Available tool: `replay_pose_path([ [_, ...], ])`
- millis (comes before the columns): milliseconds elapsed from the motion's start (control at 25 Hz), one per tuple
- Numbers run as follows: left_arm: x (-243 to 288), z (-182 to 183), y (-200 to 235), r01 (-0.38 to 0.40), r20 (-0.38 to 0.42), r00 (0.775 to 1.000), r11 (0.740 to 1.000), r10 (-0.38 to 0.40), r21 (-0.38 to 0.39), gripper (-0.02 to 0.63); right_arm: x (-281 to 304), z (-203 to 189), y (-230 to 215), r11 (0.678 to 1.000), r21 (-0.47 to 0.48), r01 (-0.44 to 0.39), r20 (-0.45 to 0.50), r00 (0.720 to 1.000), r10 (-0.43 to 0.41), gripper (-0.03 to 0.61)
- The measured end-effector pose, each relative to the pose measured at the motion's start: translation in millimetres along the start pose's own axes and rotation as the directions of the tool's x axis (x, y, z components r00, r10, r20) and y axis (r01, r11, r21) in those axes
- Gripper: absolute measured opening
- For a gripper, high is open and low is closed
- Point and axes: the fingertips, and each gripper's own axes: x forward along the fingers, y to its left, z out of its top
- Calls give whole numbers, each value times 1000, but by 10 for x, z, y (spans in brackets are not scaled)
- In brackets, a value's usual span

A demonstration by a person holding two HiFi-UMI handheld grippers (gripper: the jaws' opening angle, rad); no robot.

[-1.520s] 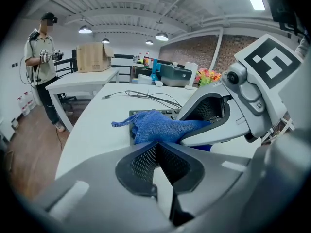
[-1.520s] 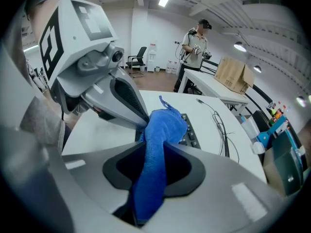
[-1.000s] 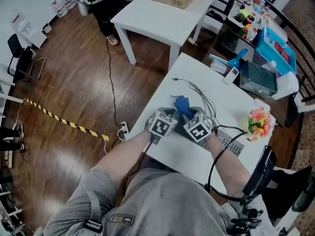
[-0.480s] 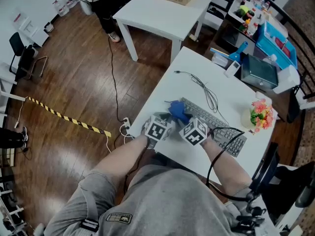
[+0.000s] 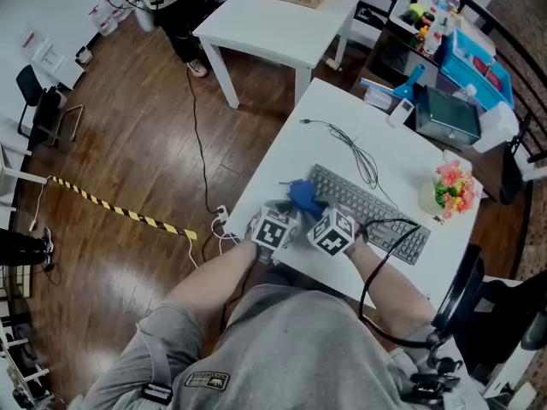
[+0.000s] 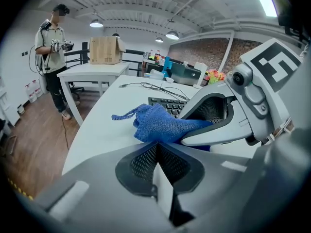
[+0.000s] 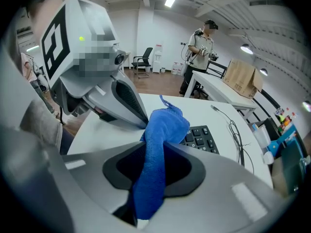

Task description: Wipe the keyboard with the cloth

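Observation:
A blue cloth (image 5: 301,196) lies bunched at the left end of the grey keyboard (image 5: 372,213) on the white table (image 5: 376,131). My right gripper (image 5: 314,213) is shut on the cloth (image 7: 158,144), which hangs down between its jaws (image 7: 155,159) over the first keys (image 7: 201,137). My left gripper (image 5: 289,212) sits close beside it on the left. Its jaws (image 6: 158,149) meet with nothing between them, just short of the cloth (image 6: 158,125). The right gripper's finger (image 6: 214,123) rests on the cloth.
A thin black cable (image 5: 352,154) runs across the table behind the keyboard. A pot of flowers (image 5: 451,193) stands at the right edge. The table's near-left edge (image 5: 248,207) is close to both grippers. A second white table (image 5: 273,32) carries a cardboard box, with a person beyond it.
Both grippers have slid left along the keyboard with the cloth, to its left end. Most of the keyboard now shows to their right.

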Motion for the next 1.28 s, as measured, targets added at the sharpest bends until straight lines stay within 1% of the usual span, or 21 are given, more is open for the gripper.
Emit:
replay_pose_path([
  [160,22,19,-85,35,-1,999,999,-35,32,-6,-68,-47,8,998,50,27,-2,1000,-27,110],
  [280,100,15,-249,93,-12,996,993,-93,74,-6,-155,-203,0,991,113,69,-12,998,-68,110],
  [360,167,-6,-414,143,-32,990,984,-140,111,-6,-245,-341,5,980,164,108,-29,994,-104,109],
  [480,244,-33,-744,219,-66,975,960,-211,172,-6,-424,-608,55,953,252,167,-63,986,-156,110],
  [600,266,-80,-1142,288,-98,957,930,-272,229,-6,-638,-951,195,917,336,217,-109,976,-191,110],
  [760,301,-173,-1664,350,-130,937,891,-325,289,-6,-922,-1414,390,876,399,270,-153,962,-227,110],
  [880,300,-293,-2022,371,-153,928,874,-339,313,-6,-1141,-1748,578,858,421,293,-173,955,-241,110],
  [1040,250,-414,-2463,383,-165,923,861,-347,334,-6,-1399,-2142,788,832,459,311,-184,950,-253,110],
  [1160,214,-431,-2666,368,-151,930,859,-336,355,-6,-1454,-2306,871,820,482,310,-174,951,-257,111],
  [1280,142,-469,-2705,335,-148,942,864,-301,376,-6,-1462,-2301,852,821,481,307,-148,952,-270,118],
])
